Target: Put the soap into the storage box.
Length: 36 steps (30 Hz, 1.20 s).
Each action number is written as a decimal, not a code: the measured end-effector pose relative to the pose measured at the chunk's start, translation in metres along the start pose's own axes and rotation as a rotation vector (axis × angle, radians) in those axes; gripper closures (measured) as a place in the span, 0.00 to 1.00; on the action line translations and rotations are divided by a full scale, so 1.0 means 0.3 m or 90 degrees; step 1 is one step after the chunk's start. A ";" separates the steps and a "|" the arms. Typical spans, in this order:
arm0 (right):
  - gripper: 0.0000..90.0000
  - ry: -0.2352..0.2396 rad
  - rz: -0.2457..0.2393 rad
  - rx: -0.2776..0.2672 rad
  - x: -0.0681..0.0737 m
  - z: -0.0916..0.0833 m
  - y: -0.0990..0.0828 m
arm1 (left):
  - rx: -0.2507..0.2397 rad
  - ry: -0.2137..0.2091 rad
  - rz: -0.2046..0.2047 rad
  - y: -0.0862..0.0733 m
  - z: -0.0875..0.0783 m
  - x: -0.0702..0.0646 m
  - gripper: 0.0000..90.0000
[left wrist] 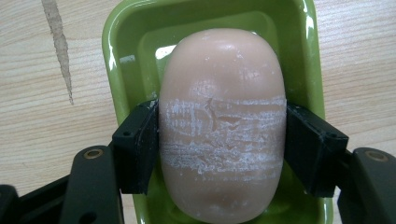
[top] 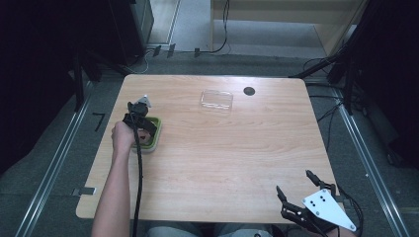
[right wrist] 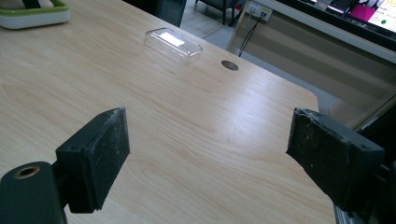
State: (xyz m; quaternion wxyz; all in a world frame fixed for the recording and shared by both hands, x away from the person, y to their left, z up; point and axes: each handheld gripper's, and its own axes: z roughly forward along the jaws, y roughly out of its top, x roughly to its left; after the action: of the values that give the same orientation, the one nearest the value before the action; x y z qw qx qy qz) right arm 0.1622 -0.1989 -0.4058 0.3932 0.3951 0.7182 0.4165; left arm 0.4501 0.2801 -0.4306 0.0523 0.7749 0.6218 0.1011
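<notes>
Soap (left wrist: 222,126), a pinkish oval bar, sat clamped across its middle in the left gripper (left wrist: 222,144), its long axis running away from the jaws, over a green dish (left wrist: 122,88) at the table's (top: 237,158) left side. Whether it touched the dish was unclear. The right gripper (top: 302,190) waited spread and empty, near right; a clear lid (top: 216,99) lay far.

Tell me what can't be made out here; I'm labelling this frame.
- Soap underside, left gripper view: the soap itself hides whether it rests on the dish.
- Soap, high view: hand and left gripper cover it.
- Right gripper, high view: rear cut by the bottom edge.
</notes>
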 end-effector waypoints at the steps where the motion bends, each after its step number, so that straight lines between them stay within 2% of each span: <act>1: 0.15 0.000 0.000 0.000 0.000 0.000 0.000 | 0.000 0.000 0.000 0.000 0.000 0.000 0.38; 18: 0.15 0.000 0.001 0.000 0.001 0.001 0.001 | 0.002 -0.003 0.002 -0.002 -0.016 0.002 0.34; 21: 0.15 0.001 -0.004 -0.001 0.001 0.002 0.002 | 0.002 0.000 0.006 -0.004 -0.032 0.000 0.27; 28: 0.15 0.002 -0.003 -0.002 0.001 0.003 0.002 | 0.009 0.008 0.010 -0.011 -0.052 -0.005 0.19; 31: 0.15 0.002 -0.003 -0.003 0.001 0.004 0.003 | 0.013 0.011 0.011 -0.017 -0.062 -0.008 0.16; 36: 0.15 0.007 -0.004 -0.003 0.004 0.007 0.004 | 0.012 -0.001 0.015 -0.033 -0.089 -0.017 0.15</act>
State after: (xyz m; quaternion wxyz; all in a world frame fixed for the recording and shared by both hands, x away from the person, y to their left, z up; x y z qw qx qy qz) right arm 0.1640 -0.1967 -0.4056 0.3915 0.3894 0.7206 0.4193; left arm 0.4336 0.2761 -0.4072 0.0444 0.7828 0.6133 0.0953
